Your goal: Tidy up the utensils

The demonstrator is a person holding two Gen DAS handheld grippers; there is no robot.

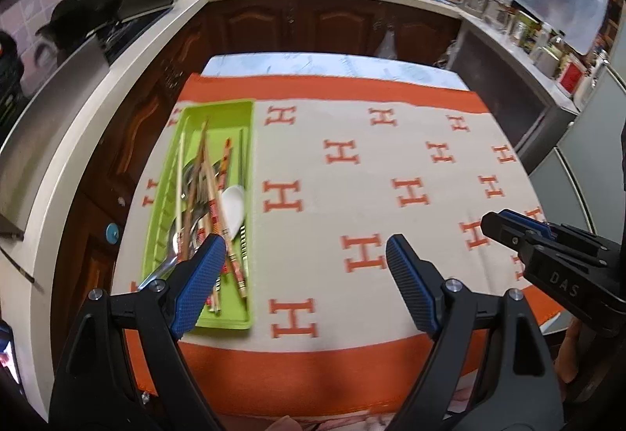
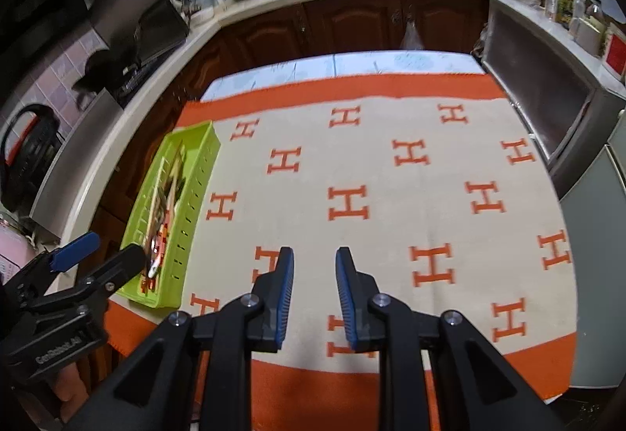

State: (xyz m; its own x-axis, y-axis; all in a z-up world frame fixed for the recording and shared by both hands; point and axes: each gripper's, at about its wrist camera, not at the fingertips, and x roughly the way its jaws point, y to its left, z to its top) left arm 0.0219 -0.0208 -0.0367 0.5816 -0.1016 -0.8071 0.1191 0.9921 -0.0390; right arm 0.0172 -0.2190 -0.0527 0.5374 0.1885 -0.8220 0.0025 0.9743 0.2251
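While the left gripper (image 1: 305, 247) hangs wide open beside the green tray (image 1: 244, 319) of utensils (image 1: 211, 188) at the cloth's (image 2: 391, 172) left edge, the right gripper (image 2: 314, 255) holds nothing, fingers narrowly parted.

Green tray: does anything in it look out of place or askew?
Yes. In the green tray, the chopsticks cross at angles over a white spoon and metal utensils, a jumbled pile rather than sorted. Nothing looks spilled or damaged.
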